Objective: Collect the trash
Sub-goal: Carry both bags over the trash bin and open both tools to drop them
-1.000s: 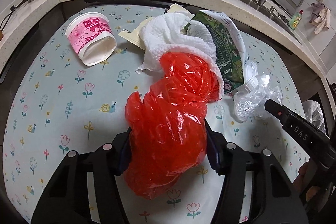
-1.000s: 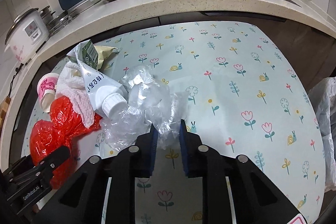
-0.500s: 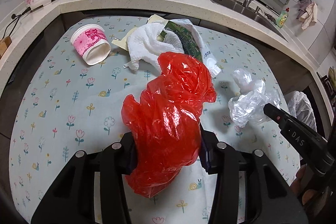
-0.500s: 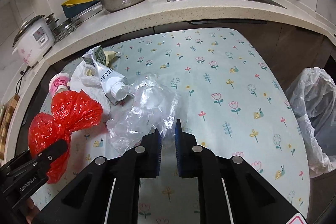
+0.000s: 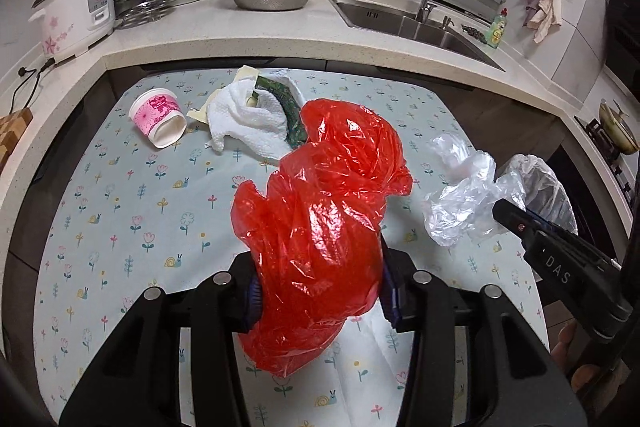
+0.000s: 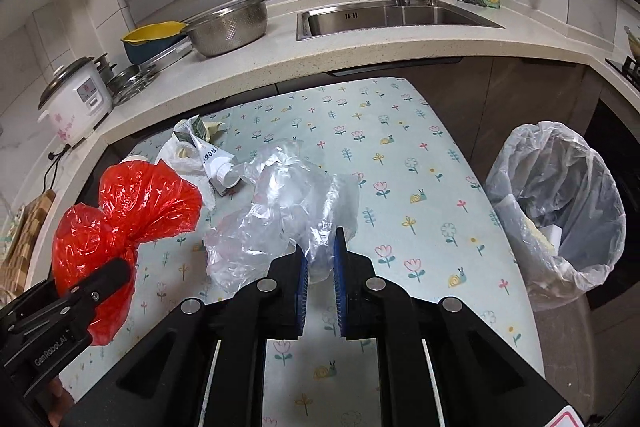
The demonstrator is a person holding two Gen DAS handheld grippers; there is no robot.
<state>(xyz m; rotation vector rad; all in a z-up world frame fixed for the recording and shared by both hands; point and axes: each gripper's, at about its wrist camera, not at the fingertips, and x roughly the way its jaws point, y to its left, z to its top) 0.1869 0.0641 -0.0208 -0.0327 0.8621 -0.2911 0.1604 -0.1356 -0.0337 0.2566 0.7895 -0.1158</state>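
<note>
My left gripper point(image 5: 318, 297) has the red bag point(image 5: 320, 227) pinched, lifted off the table point(image 5: 120, 227). Right gripper point(image 6: 320, 267) is clamped on the clear plastic bag point(image 6: 280, 219), bin point(image 6: 560, 211) off right.

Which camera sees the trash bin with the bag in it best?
The right wrist view. There the trash bin shows whole beside the table, with its open mouth and some trash inside. The left wrist view catches only part of its clear liner, behind the right gripper.
</note>
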